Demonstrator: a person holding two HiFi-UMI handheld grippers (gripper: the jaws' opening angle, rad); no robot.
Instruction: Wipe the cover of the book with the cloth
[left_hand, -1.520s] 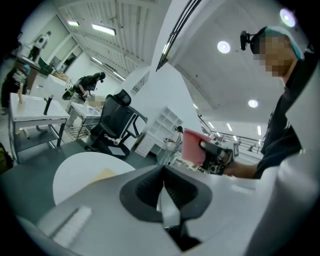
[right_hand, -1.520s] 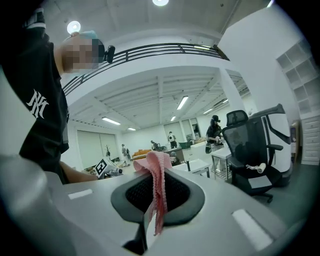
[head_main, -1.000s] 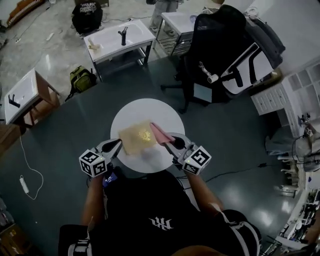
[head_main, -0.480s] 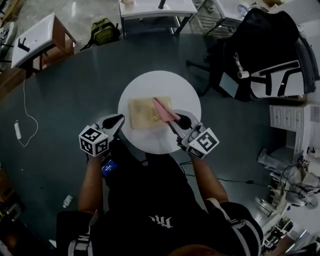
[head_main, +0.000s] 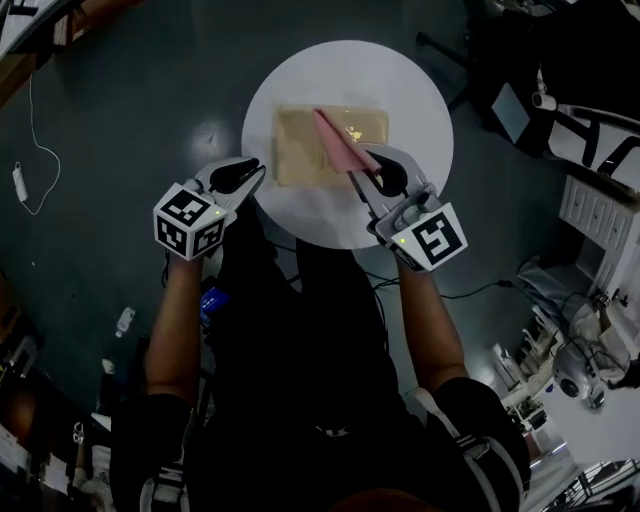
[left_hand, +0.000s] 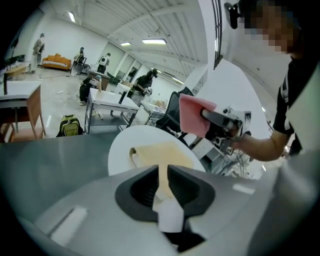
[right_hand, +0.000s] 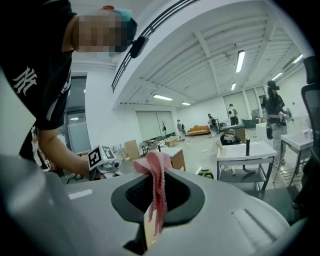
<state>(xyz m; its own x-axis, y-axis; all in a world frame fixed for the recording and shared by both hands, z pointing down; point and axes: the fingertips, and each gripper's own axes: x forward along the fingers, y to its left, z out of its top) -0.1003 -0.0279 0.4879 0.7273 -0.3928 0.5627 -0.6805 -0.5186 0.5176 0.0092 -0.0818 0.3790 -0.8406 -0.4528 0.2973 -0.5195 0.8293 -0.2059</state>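
Round white table (head_main: 300, 75), standing on dark grey floor (head_main: 120, 120). Flat on top, near the middle: tan book (head_main: 300, 150), cover up, all edges inside the rim.

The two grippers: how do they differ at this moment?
The right gripper is clamped on the pink cloth; the left gripper holds nothing, its jaws having just been opening. The right reaches over the book; the left sits at the edge of the white table. Both carry marker cubes.
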